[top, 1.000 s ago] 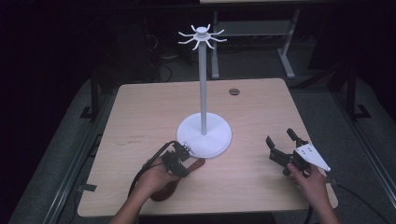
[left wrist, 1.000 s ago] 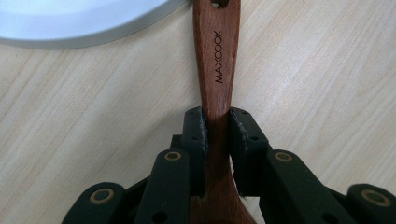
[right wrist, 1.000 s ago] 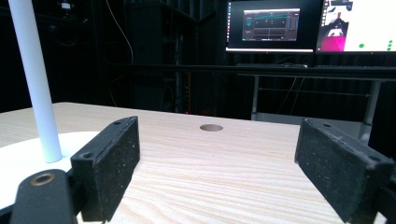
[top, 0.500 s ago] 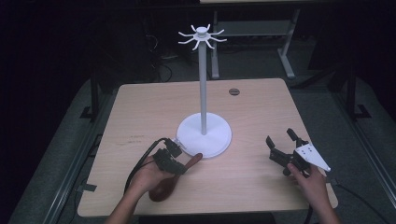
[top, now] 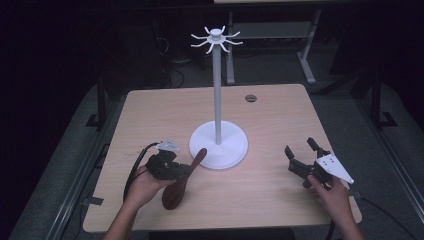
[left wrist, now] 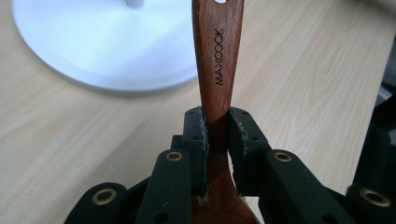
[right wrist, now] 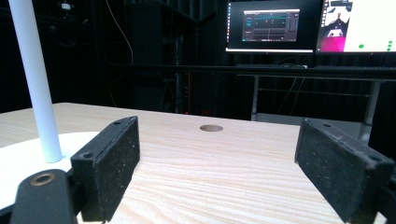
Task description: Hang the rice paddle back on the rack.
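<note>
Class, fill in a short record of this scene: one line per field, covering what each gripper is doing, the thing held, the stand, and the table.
left gripper: shut on the spoon's handle
spoon: dark wood, printed MAXCOOK, hole near the handle's end; the handle points toward the stand's base
right gripper: jaws wide apart, nothing between them
stand: white pole on a round base, ring of hooks on top, nothing hanging
table: light wood, small round hole near the far edge
</note>
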Demonstrator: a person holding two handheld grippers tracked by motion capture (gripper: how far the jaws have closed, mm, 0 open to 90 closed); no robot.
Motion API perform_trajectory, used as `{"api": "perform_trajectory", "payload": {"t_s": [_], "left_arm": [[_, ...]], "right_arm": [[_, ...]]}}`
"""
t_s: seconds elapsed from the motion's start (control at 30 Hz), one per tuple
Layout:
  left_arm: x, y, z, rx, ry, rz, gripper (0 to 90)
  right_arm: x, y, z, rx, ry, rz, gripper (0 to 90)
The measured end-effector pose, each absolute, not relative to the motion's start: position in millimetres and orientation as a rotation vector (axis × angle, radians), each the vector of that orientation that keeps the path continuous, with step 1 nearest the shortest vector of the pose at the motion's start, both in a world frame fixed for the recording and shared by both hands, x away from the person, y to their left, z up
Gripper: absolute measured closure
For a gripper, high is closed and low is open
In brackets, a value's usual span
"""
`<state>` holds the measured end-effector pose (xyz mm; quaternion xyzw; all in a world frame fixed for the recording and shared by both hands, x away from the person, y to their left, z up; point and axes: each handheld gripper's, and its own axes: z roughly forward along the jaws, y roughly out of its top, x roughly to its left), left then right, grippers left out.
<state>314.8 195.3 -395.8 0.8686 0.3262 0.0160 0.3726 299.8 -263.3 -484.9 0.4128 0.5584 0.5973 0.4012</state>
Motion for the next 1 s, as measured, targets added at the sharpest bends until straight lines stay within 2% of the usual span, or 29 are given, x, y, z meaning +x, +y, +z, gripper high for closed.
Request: {"api": "perform_trajectory", "payload": {"t_s": [0.47, 1.0], "left_arm": [[310, 230, -378, 2.032, 0.809, 0.082, 78.0], [308, 242, -367, 1.978, 0.786, 0.134, 78.0]], "right_arm": [[300, -263, -485, 1.044, 1.411, 1.510, 13.3], [300, -263, -485, 1.043, 1.412, 1.509, 13.3]]}}
